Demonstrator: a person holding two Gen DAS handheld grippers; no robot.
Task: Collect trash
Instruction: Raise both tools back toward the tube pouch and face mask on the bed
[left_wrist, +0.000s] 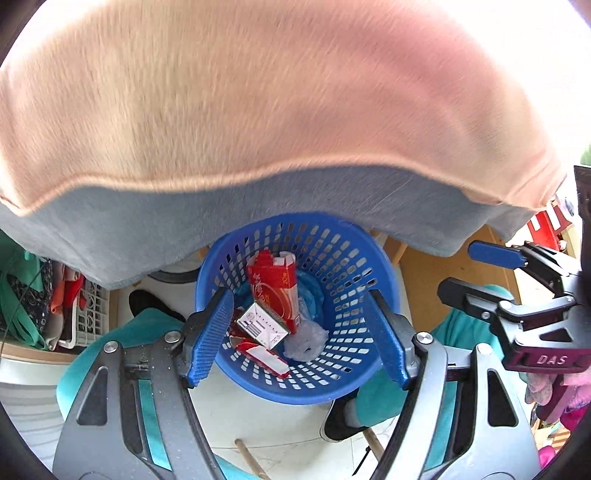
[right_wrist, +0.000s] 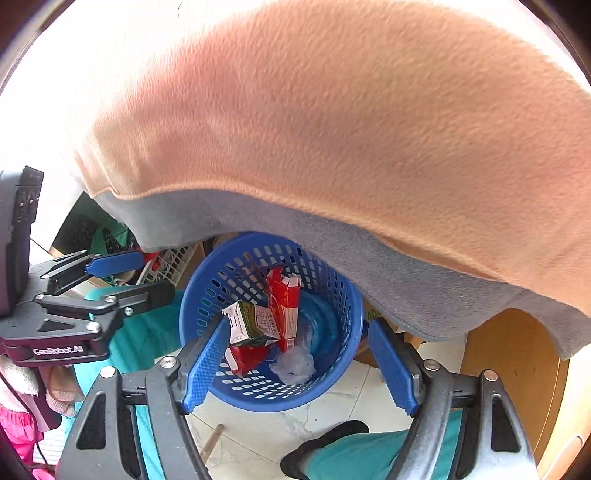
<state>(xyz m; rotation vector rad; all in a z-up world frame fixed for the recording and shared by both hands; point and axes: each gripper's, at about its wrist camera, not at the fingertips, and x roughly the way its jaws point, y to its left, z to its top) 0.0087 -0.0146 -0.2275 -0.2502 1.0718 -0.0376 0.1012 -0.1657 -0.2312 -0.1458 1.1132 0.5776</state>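
Both pairs of blue ribbed fingers stand wide with nothing between them; the left gripper (left_wrist: 295, 336) and the right gripper (right_wrist: 301, 358) both hang above the round blue perforated plastic basket (left_wrist: 343, 258), pointing steeply down into it. Inside lies the collected trash: a tall red carton (left_wrist: 275, 291) leaning upright, a white printed box (left_wrist: 262, 328) against its foot, a flat red-and-white pack (left_wrist: 258, 354) below that, and a crumpled clear plastic wrapper (left_wrist: 306, 341) on the basket floor; from the right wrist a green-and-white small carton (right_wrist: 251, 321) also shows. Judging by this, several pieces are already binned; whether more remains I cannot tell, since a peach and grey fleece cloth (left_wrist: 258, 110) fills the view above the basket.
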